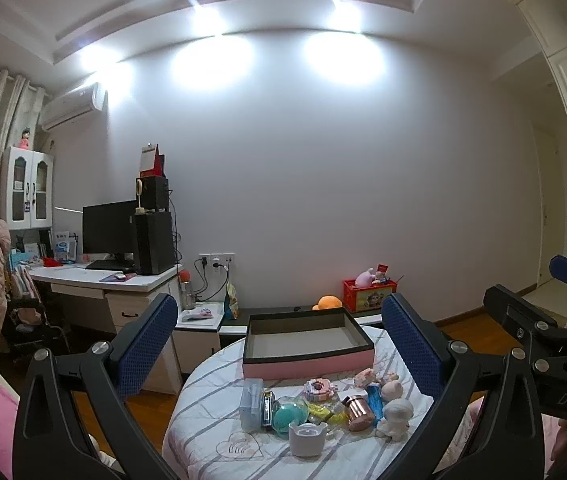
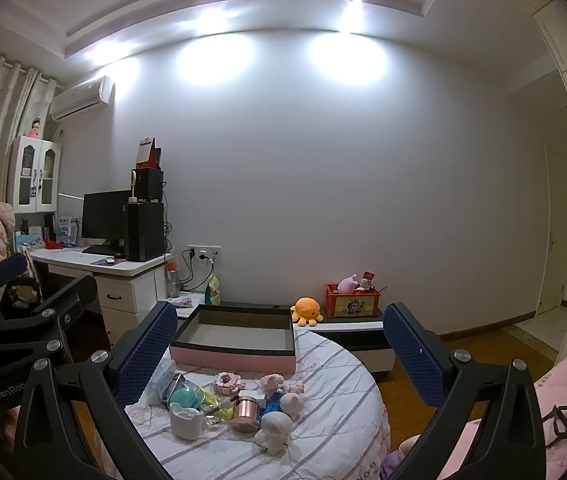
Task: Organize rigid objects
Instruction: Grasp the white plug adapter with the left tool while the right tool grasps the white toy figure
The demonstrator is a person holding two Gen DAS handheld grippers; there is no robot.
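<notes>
Trinkets (image 1: 315, 408) sit heaped on the round striped bench (image 1: 203, 440), below and ahead of both my pairs of fingers, which are spread wide and hold nothing. Nearest is a white cup (image 1: 307, 436); my left gripper (image 1: 279, 348) hangs right over it, my right gripper (image 2: 279, 352) just off-centre. Beyond the heap lies the empty pink box (image 1: 307, 362), long side across.

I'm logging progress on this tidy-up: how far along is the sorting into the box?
Nothing looks done yet: the pink box is empty. Nothing is in hand; the left gripper and right gripper are both open. All the small items, including the copper jar and white cup, remain on the table.
</notes>
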